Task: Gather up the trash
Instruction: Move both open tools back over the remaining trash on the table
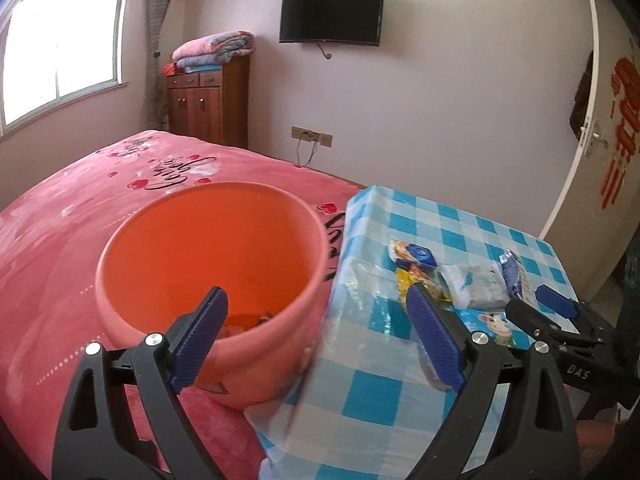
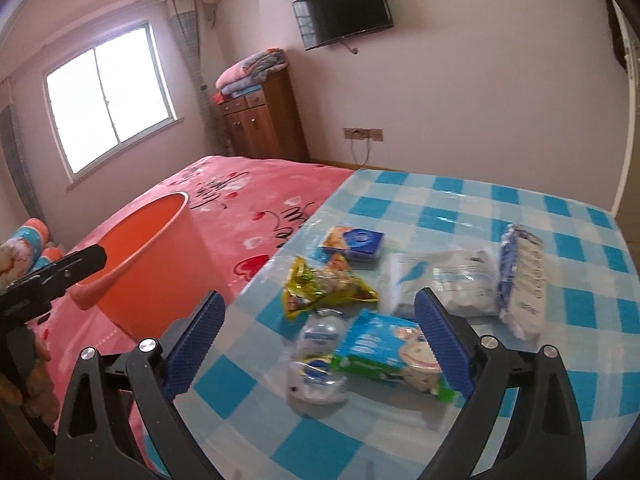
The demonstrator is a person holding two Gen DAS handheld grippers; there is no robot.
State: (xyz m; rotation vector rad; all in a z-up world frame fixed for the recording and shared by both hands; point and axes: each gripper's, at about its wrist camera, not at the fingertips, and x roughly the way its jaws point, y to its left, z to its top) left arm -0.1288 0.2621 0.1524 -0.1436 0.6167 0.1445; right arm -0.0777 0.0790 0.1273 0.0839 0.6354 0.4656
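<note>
Here, the left gripper (image 1: 316,340) hangs with its jaws spread wide and nothing between them. Its left blue pad sits over the near rim of an orange bucket (image 1: 168,216), its right pad over the near left part of a table with a blue-and-white checked cloth (image 1: 460,220). The bucket stands on a pink bedspread (image 1: 60,240), just left of the table's edge, and some scraps lie blurred at its bottom.

The right gripper (image 2: 320,344) is also wide open and grips nothing. It is over the near part of the table, pointing down at a cluster of trash. Between its blue fingers (image 2: 444,344) in the right wrist view lie a crumpled clear plastic bottle (image 2: 320,364) with a blue label and, touching it on the right, a blue and green packet with a cartoon animal (image 2: 392,348). Just beyond them lies a crinkled yellow wrapper (image 2: 324,284), and farther still a small blue and orange box (image 2: 354,242). To the right sit a white tissue pack with a blue bird (image 2: 436,280) and, beside it, a long blue and white wrapper (image 2: 520,280) standing on edge.

On the far wall hang a black television (image 2: 344,8) and a window (image 2: 108,96); a wooden cabinet (image 2: 260,120) with folded blankets on top stands between them.
</note>
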